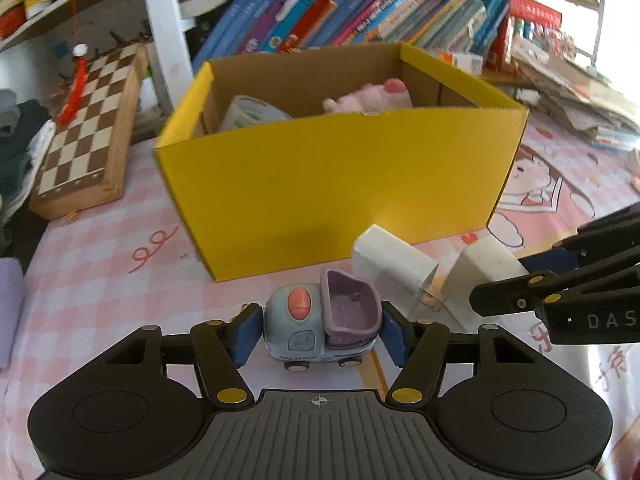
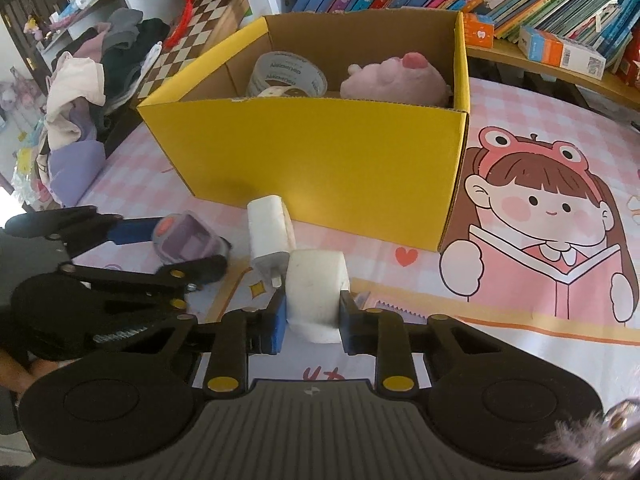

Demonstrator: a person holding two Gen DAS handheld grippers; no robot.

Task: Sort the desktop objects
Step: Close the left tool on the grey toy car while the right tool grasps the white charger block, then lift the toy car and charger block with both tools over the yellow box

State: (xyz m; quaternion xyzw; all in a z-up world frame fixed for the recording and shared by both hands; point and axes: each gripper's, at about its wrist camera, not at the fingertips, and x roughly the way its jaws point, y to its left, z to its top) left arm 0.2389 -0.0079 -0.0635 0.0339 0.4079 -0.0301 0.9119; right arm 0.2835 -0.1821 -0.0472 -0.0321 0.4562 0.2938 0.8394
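two claws on a toy truck and a white charger, yellow box behind

the left claw has its blue pads against both ends of a small toy truck, which sits on the pink checked tablecloth just in front of the yellow box. the right claw is closed on a rounded white charger. a second white charger lies just beside it, its prongs pointing toward the held one.

risks, as a judgement: the truck has wheels and a curved cab, so it may roll or twist out of the pads when lifted. the held charger could nudge its neighbour on the way up. the two claws sit close and could bump. the box's near wall is tall, so a low carry could strike it.

inside the box are a roll of tape and a pink plush toy.

readable writing: the truck's side seems to say "fun truck"; the right claw shows "das" in the left view. the tape's print is reversed and unclear.
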